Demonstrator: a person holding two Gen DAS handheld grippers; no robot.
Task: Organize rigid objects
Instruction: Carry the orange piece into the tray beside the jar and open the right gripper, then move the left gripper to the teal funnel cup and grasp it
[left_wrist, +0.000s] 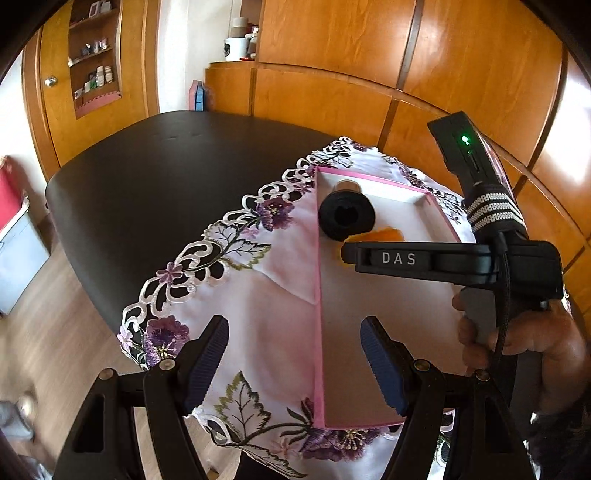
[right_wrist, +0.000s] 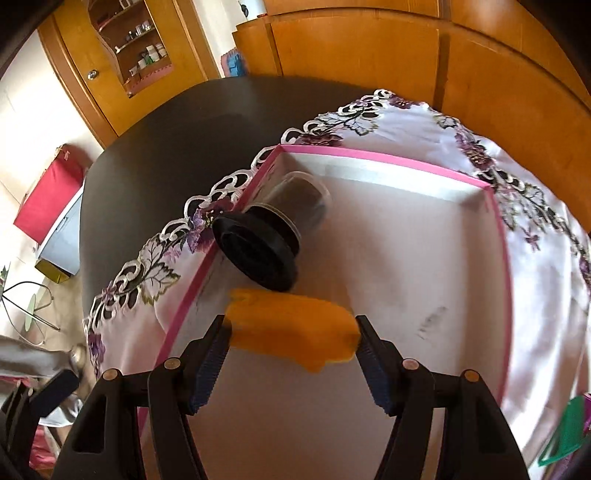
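Holding an orange object (right_wrist: 291, 332) over the pink-rimmed box (right_wrist: 502, 236) with the right gripper (right_wrist: 291, 334).
Left gripper (left_wrist: 293, 356) hangs open and empty, straddling the box's left wall above the embroidered cloth (left_wrist: 258, 295); black-lidded jar (right_wrist: 273, 236) lies on its side in the box's far left corner; right fingers clamp the orange object just beside the jar lid.

Satiny embroidered cloth (right_wrist: 413, 125), matt dark tabletop (left_wrist: 155, 177), glossy wood cabinets (left_wrist: 332, 44), clear plastic jar (right_wrist: 295, 203)
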